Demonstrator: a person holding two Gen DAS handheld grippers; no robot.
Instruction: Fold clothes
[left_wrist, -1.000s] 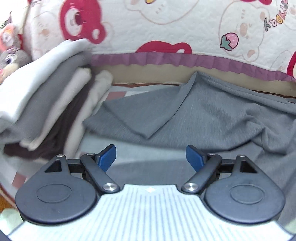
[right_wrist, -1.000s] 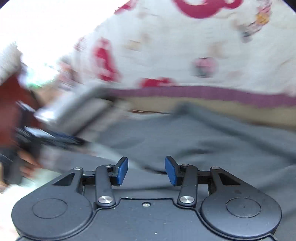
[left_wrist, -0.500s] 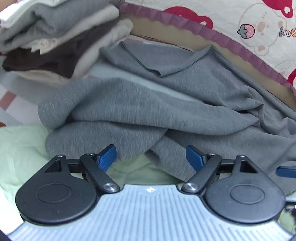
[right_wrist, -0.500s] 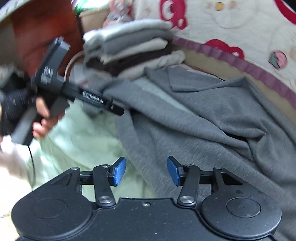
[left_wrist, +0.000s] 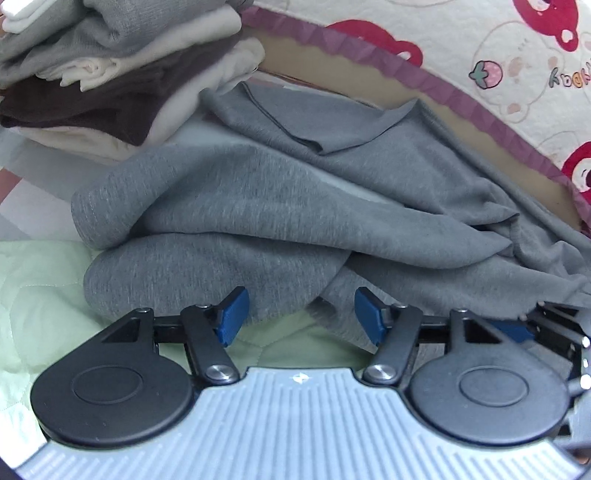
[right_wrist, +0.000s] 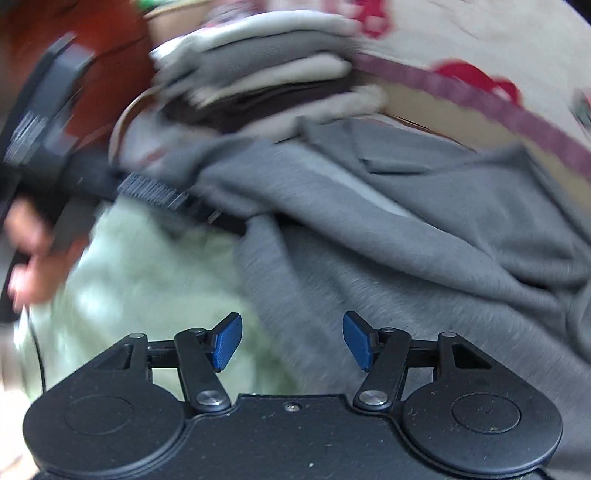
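Note:
A crumpled grey garment (left_wrist: 280, 206) lies across a pale green quilted surface (left_wrist: 40, 280), its sleeves and hem bunched toward me. My left gripper (left_wrist: 301, 317) is open, its blue pads straddling the garment's near folded edge with fabric between them. In the blurred right wrist view the same grey garment (right_wrist: 388, 266) fills the centre and right. My right gripper (right_wrist: 291, 341) is open at its near edge, where cloth meets the green surface (right_wrist: 147, 288). The left tool (right_wrist: 51, 122), held by a hand (right_wrist: 29, 258), shows at the left.
A stack of folded clothes (left_wrist: 110, 74) in grey, cream and dark brown sits at the back left, also seen as the stack (right_wrist: 266, 74) in the right wrist view. A cartoon-bear quilt (left_wrist: 498, 55) with a purple trim runs along the back.
Both grippers have dropped and moved in toward the garment's near edge. The right gripper's jaws have spread wider. The left view swung from the stack down onto the grey cloth.

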